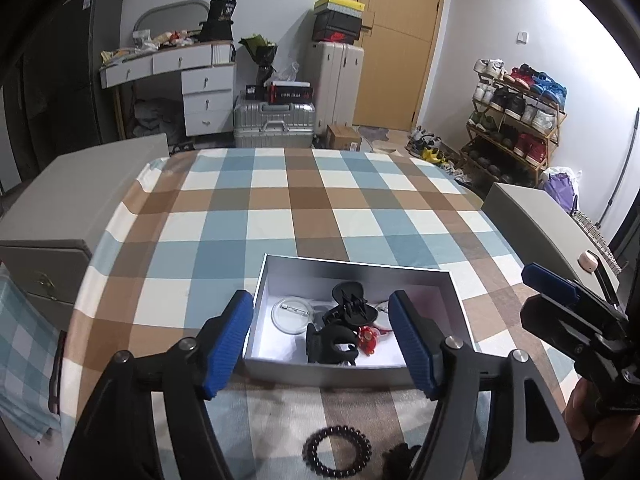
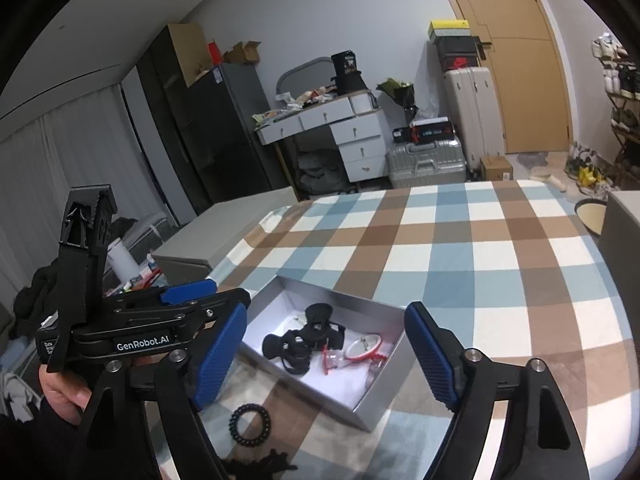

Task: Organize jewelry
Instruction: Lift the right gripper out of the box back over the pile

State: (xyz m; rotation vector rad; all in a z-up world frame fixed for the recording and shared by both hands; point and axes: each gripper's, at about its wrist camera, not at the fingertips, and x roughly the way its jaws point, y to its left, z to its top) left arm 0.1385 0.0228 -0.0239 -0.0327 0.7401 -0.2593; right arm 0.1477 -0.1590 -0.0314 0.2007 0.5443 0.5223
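Note:
A silver open box (image 1: 316, 374) (image 2: 384, 400) sits on the checked tablecloth. It holds black hair claws (image 1: 348, 308) (image 2: 304, 340), a red piece (image 1: 367, 338) (image 2: 362, 350) and a clear round badge (image 1: 290, 314). A black beaded bracelet (image 1: 337, 450) (image 2: 250, 420) lies on the cloth in front of the box, with another dark item (image 1: 400, 456) (image 2: 264, 464) beside it. My left gripper (image 1: 320, 344) is open and empty above the box's near edge. My right gripper (image 2: 324, 360) is open and empty, also over the box; it also shows at the right of the left wrist view (image 1: 560, 296).
The table (image 1: 280, 200) is flanked by grey cabinets (image 1: 72, 208) (image 1: 540, 216). Behind it stand a white desk (image 1: 188, 80), suitcases (image 1: 276, 124) and a shoe rack (image 1: 516, 120). The left gripper's body (image 2: 140, 332) sits close to my right gripper's left finger.

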